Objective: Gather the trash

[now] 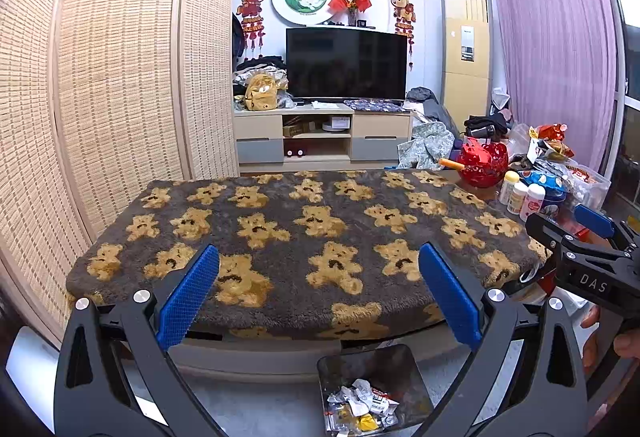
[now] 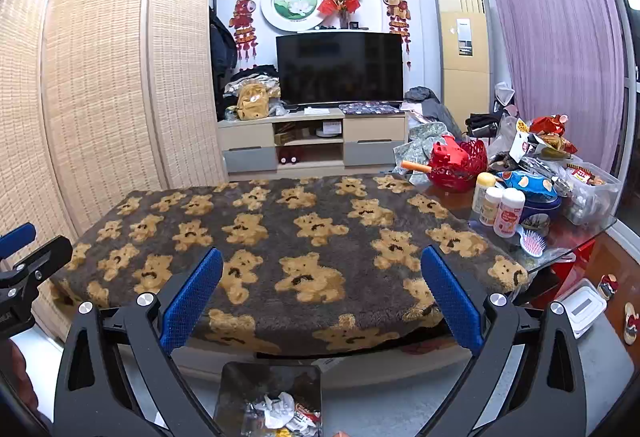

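Two tongs gape above one trash-filled bin.

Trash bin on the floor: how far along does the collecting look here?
Looks near finished. The trash bin already holds crumpled wrappers. The bear-patterned blanket shows no loose litter. Left gripper and right gripper are both open, holding nothing. Left: possibly the cluttered table end, though nothing there is clearly trash.

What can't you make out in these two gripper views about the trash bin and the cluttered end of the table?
- Trash bin: bottom cut off by the frame edge in both views.
- Wrappers inside: too crumpled to identify.
- Bottles: labels too small to read.
- Right gripper, left view: fingertips partly hidden behind its body.
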The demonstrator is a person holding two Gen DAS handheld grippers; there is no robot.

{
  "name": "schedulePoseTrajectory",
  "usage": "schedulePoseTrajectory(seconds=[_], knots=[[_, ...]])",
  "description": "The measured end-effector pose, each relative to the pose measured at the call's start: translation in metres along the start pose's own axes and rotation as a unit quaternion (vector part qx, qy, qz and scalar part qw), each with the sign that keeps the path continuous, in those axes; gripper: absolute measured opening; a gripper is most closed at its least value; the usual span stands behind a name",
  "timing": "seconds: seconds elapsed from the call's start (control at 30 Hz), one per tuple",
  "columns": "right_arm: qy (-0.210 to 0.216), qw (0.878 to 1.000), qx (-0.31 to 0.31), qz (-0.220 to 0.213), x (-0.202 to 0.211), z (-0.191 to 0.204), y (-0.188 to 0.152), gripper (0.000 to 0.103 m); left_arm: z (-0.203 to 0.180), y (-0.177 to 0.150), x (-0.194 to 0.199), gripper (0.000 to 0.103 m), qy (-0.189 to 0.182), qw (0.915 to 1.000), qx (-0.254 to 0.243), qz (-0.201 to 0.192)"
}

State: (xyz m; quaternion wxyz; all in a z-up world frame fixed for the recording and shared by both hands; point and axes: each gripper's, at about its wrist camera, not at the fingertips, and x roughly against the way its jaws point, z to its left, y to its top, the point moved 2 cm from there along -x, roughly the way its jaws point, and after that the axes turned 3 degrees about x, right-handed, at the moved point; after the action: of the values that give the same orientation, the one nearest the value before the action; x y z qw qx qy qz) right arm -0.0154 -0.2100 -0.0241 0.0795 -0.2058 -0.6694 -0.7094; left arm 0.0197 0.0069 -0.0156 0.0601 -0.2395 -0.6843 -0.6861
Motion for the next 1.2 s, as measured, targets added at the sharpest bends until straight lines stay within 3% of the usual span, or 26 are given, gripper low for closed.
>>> schedulePoseTrajectory(seconds=[1.2], knots=[[-0.001,1.000,0.000,0.004,0.0007,0.0008,-0.0006,0.100,-0.0020,-0.0008,-0.0044,0.095,0.001,1.0000,0.000,0.001]])
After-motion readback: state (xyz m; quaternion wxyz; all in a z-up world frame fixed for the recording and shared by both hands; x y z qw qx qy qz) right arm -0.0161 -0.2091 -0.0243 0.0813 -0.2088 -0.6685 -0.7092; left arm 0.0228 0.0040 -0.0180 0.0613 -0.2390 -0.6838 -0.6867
